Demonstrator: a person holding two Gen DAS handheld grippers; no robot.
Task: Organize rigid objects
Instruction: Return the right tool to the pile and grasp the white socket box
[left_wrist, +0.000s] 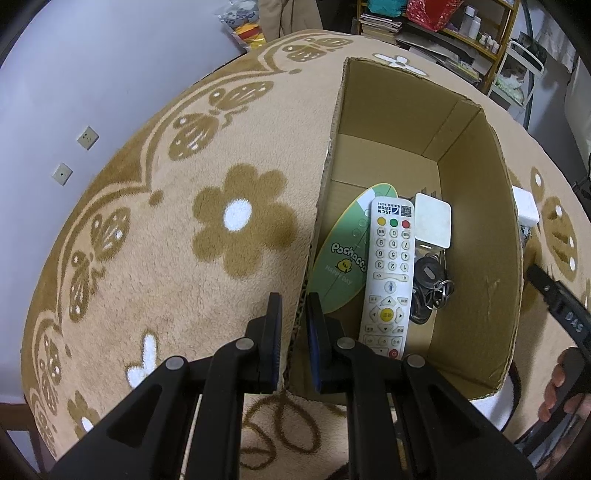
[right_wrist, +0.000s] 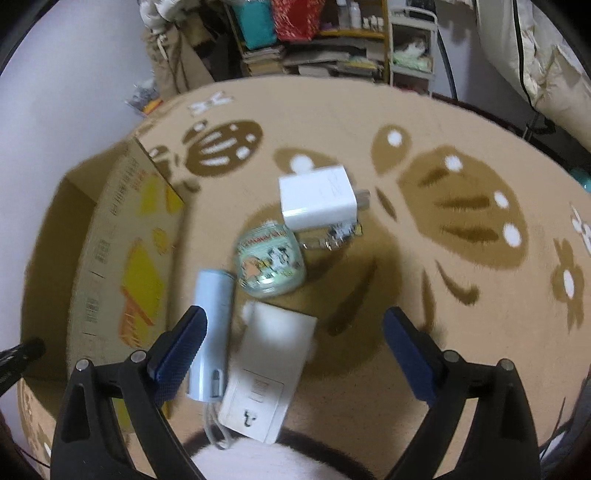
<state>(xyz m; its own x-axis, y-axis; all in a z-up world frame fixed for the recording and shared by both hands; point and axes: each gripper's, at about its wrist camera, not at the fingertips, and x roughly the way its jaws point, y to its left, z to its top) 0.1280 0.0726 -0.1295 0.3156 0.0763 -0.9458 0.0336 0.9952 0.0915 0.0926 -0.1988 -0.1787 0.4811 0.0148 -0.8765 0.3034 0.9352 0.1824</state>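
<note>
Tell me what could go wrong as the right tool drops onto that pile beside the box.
1. The right tool spans both the pale blue cylinder and the white flat device, so it may catch both or neither.
2. The left tool pinches the cardboard box wall; any tug could tip out the remote.
</note>
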